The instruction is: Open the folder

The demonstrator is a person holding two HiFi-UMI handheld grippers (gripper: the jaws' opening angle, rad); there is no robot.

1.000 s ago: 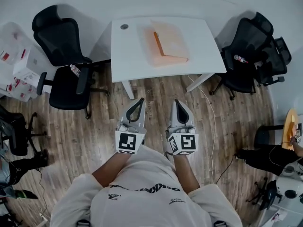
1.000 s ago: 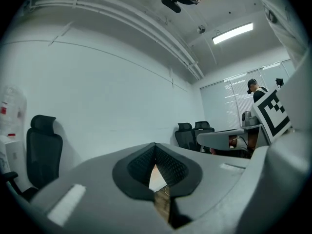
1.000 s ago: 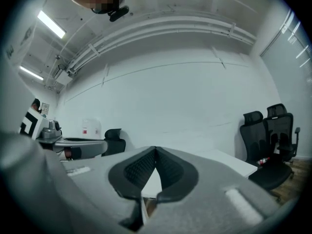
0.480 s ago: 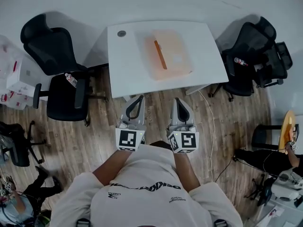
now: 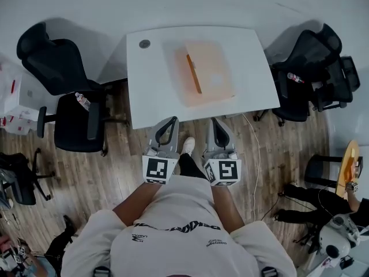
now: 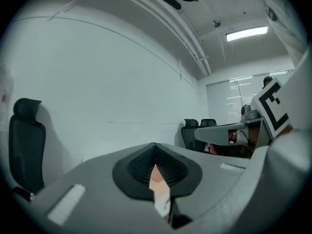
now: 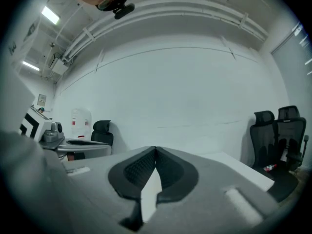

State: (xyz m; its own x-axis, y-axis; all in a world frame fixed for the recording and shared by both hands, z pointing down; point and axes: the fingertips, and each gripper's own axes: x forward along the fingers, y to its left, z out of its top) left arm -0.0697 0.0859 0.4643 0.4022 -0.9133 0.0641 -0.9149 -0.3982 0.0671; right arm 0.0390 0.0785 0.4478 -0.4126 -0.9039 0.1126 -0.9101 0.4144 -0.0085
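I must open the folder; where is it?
Head view: the folder lies near the middle of the white table, ahead of the left gripper and right gripper.

Head camera: I am looking steeply down from well above. The white table [image 5: 150,79] is sitting upper centre, with the left gripper [image 5: 172,119] and right gripper [image 5: 214,120] just below it.

Gripper cameras: each is looking level along its own jaws, close behind them, facing the far wall.

Overlap: the left gripper view is sharing the upper-left black chair [image 5: 63,79] with the head view, and the right gripper view is sharing the right-hand chairs [image 5: 305,74].
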